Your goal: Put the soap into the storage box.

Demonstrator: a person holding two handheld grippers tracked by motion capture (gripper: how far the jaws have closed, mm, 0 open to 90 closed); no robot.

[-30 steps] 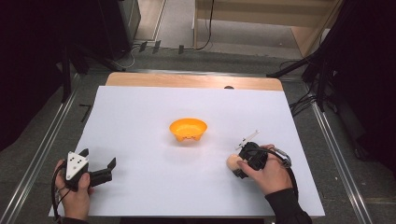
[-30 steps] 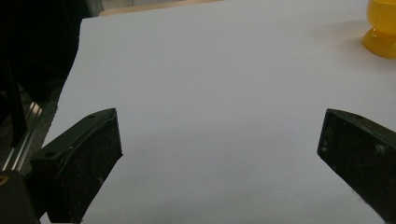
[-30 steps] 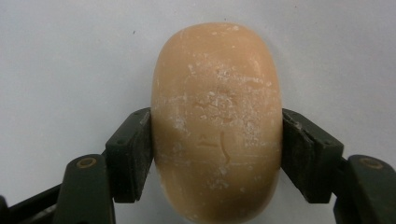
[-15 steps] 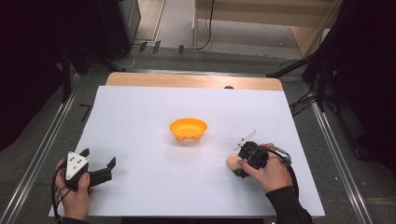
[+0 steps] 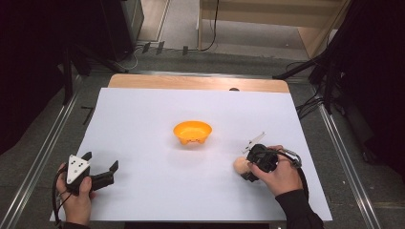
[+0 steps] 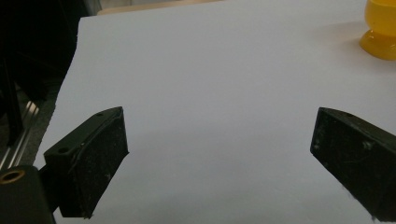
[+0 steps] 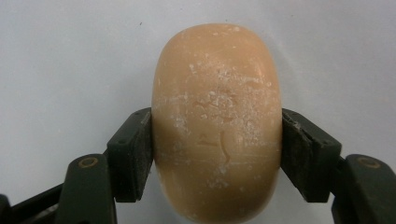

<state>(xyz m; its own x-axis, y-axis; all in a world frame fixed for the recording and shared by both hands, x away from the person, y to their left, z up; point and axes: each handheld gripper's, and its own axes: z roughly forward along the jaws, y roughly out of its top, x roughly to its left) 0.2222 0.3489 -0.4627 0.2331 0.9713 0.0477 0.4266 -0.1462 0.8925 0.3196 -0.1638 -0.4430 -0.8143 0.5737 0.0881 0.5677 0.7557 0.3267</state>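
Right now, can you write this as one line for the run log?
right hand-held gripper: shut on soap bar | left hand-held gripper: open, holding nothing | orange bowl: mid-table, apart from both

Wooden table [image 5: 143, 82] under white sheet [image 5: 143, 124]; orange bowl [image 5: 192, 132] mid-sheet, tan soap [image 5: 239, 165] right

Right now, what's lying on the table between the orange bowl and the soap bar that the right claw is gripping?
Nothing. In the high view, bare white table cover separates the orange bowl from the soap bar clamped in the right claw.
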